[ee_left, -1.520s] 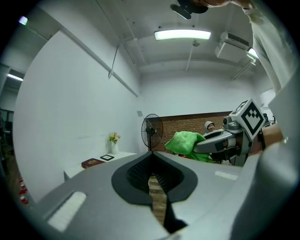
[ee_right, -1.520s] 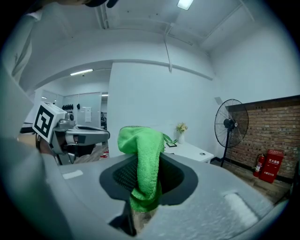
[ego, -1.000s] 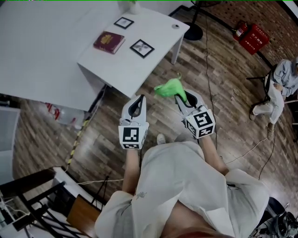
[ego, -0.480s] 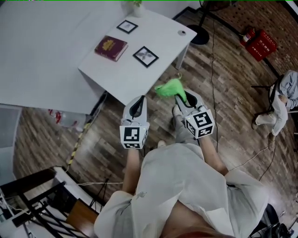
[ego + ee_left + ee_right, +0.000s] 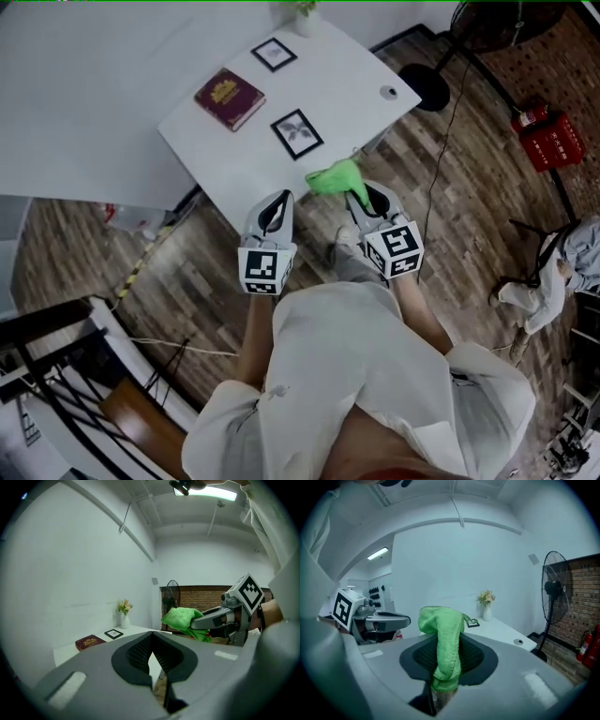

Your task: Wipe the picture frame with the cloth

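picture frames (image 5: 274,53) (image 5: 297,133): 2 | green cloth (image 5: 336,177): 1 | grippers (image 5: 279,199) (image 5: 356,195): 2 | red book (image 5: 230,97): 1 | vase of flowers (image 5: 487,607): 1 | white table (image 5: 347,66): 1 | cable grommet (image 5: 389,92) in the tabletop: 1 | standing fan (image 5: 554,588): 1 | fire extinguisher (image 5: 587,645): 1 | red box (image 5: 555,142): 1 | seated person (image 5: 562,272): 1

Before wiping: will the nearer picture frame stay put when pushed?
Probably slides: the nearer picture frame looks thin and light, lying flat on the smooth white table. It likely can't tip. The left gripper, shut and empty, could pin it.
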